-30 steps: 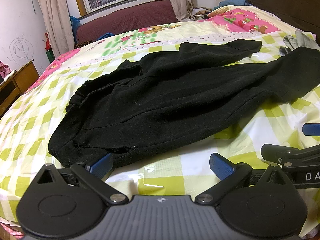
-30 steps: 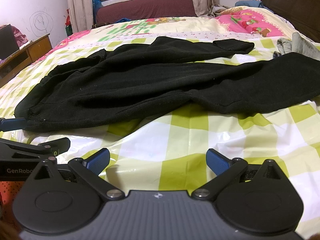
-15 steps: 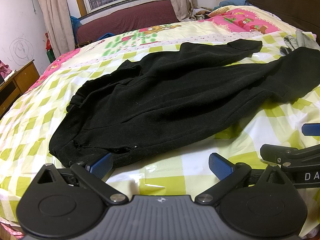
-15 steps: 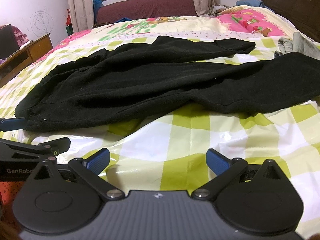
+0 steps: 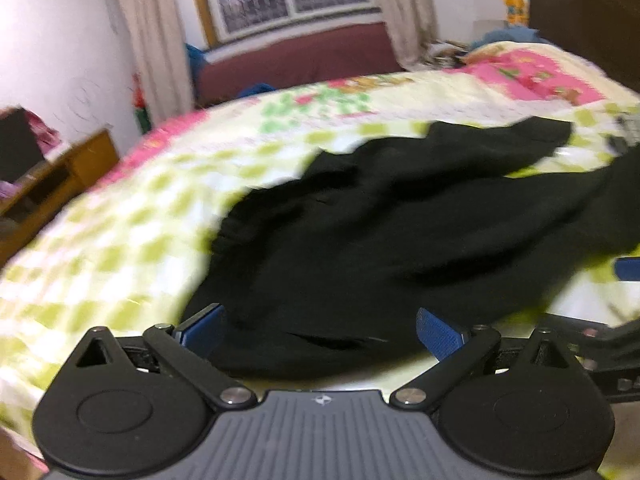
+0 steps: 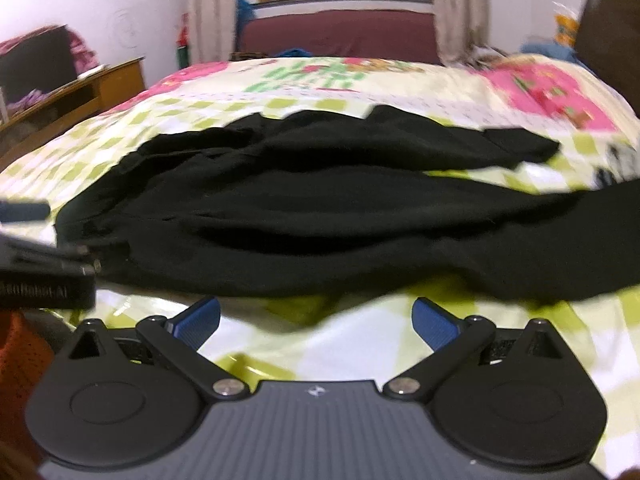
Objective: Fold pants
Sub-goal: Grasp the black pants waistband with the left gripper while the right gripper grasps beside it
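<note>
Both the left gripper [image 5: 320, 332] and right gripper [image 6: 316, 320] stand wide open and empty, flanking the near edge of the black fleece pants [image 6: 320, 216] for a two-point grasp

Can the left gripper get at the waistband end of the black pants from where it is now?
Probably yes. The left gripper is open, and the near edge of the black pants already lies between its blue fingers. Nothing stands in the way on the checked bedspread.

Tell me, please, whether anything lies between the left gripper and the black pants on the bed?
Nothing visible does. The open left gripper already has the near edge of the black pants between its blue fingers.
</note>
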Demonstrator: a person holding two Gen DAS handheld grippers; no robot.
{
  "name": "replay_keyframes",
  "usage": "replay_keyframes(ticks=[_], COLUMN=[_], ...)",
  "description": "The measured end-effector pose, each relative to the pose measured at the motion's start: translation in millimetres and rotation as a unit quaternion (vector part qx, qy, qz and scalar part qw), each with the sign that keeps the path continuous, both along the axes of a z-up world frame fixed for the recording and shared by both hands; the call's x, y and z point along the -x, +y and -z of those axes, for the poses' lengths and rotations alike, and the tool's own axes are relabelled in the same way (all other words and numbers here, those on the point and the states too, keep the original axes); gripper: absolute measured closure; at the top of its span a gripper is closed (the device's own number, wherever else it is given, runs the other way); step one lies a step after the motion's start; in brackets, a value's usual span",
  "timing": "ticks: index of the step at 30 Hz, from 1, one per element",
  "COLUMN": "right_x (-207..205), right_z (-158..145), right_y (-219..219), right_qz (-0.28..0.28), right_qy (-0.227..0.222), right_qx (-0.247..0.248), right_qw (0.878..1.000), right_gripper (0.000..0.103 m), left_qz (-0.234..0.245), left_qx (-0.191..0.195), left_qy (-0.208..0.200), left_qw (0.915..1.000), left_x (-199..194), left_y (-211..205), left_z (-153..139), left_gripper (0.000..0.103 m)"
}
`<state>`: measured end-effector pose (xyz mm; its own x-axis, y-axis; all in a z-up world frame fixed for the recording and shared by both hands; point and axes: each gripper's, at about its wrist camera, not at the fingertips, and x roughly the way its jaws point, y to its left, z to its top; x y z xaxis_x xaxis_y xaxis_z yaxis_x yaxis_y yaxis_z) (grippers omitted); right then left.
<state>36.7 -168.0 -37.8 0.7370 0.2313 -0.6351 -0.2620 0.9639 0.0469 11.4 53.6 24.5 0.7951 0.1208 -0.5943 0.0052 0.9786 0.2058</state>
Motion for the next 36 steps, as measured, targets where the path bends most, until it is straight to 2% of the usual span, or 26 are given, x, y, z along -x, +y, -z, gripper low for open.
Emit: replay_keyframes(ticks=[3, 7, 12, 13, 14, 16, 17, 20, 21, 22, 23, 25, 30, 34, 36], right_x=[-9, -16, -25, -28, -30, -37, -40, -43, -44, -43, -42, -38, -34, -26, -30], right_z=[2, 5, 11, 13, 15, 21, 22, 23, 22, 21, 20, 19, 16, 17, 19], right_y=[21, 55, 99, 105, 109, 118, 120, 124, 127, 131, 136, 147, 173, 207, 219], right_qz=[-0.039, -0.107, -0.176, -0.184, -0.191, -0.203, -0.208, -0.223, -0.229, -0.235, -0.237, -0.247, -0.263, -0.302, -0.304], right_qy=[-0.002, -0.013, -0.027, -0.026, -0.024, -0.013, -0.006, 0.0, 0.003, 0.008, 0.01, 0.008, 0.029, 0.018, 0.033], right_qx=[0.01, 0.036, 0.07, 0.076, 0.082, 0.087, 0.084, 0.081, 0.081, 0.08, 0.086, 0.1, 0.082, 0.078, 0.076], right_qw=[0.999, 0.994, 0.982, 0.98, 0.978, 0.975, 0.974, 0.971, 0.97, 0.969, 0.968, 0.964, 0.961, 0.95, 0.949], right_gripper=[0.002, 0.002, 0.006, 0.011, 0.014, 0.029, 0.031, 0.05, 0.067, 0.078, 0.08, 0.088, 0.091, 0.091, 0.087], left_qz=[-0.031, -0.065, -0.058, -0.055, -0.05, -0.034, -0.028, -0.016, -0.014, -0.01, -0.007, -0.006, -0.023, -0.044, -0.048], left_qx=[-0.012, -0.008, 0.055, 0.063, 0.066, 0.069, 0.067, 0.055, 0.062, 0.075, 0.087, 0.108, 0.116, 0.097, 0.08], left_qy=[-0.001, 0.025, 0.093, 0.102, 0.108, 0.114, 0.119, 0.117, 0.114, 0.112, 0.111, 0.107, 0.097, 0.093, 0.098], left_qw=[0.9994, 0.9975, 0.9925, 0.9913, 0.9907, 0.9905, 0.9902, 0.9915, 0.9915, 0.9908, 0.9901, 0.9883, 0.9882, 0.9899, 0.9908], left_x=[-9, -25, -45, -49, -52, -51, -52, -57, -59, -59, -58, -56, -52, -48, -47], left_y=[27, 64, 85, 86, 88, 89, 88, 88, 92, 97, 102, 114, 135, 154, 159], left_z=[0, 12, 32, 35, 38, 40, 40, 42, 40, 38, 37, 33, 31, 27, 27], left_gripper=[0.0, 0.0, 0.0, 0.002, 0.015, 0.033, 0.036, 0.048, 0.05, 0.054, 0.059, 0.061, 0.065, 0.065, 0.064])
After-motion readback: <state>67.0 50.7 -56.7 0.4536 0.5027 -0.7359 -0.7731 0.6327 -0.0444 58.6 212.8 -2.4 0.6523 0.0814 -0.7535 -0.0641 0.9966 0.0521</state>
